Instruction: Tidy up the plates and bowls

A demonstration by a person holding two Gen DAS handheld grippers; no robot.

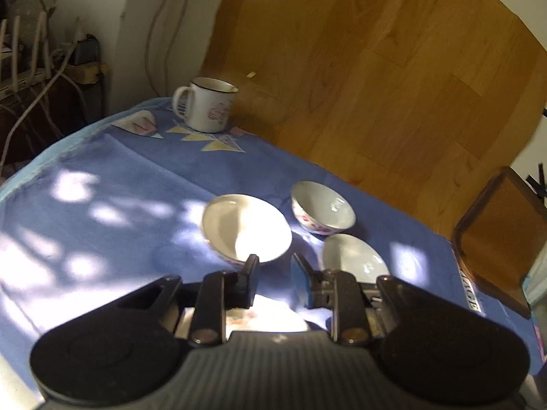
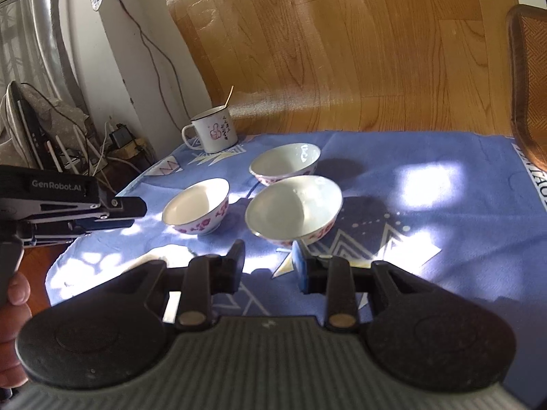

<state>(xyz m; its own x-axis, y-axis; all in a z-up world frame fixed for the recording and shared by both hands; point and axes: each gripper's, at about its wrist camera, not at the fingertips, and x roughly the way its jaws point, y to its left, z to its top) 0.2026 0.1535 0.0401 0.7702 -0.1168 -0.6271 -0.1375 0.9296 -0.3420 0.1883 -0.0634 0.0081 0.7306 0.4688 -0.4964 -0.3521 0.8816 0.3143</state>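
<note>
On blue patterned tablecloth (image 2: 393, 157): three white floral-rimmed ceramic bowls (image 2: 294, 205) clustered beside white enamel mug (image 2: 213, 133); left gripper (image 1: 273, 266), right gripper (image 2: 268, 256) both part-open, empty.

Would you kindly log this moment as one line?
bowls: three, apart, upright on cloth | mug: far corner | left hand-held gripper: empty | right hand-held gripper: empty

Bowls (image 2: 293, 206): glossy glazed ceramic, white with red floral print outside. Mug (image 2: 214, 132): glossy enamelled look, dark rim. Tabletop cloth (image 2: 427, 205): matt blue woven fabric, printed. Floor (image 2: 342, 51): smooth wood-grain surface, slight sheen. Right gripper (image 2: 266, 256): matt black plastic, ribbed grey body.
</note>
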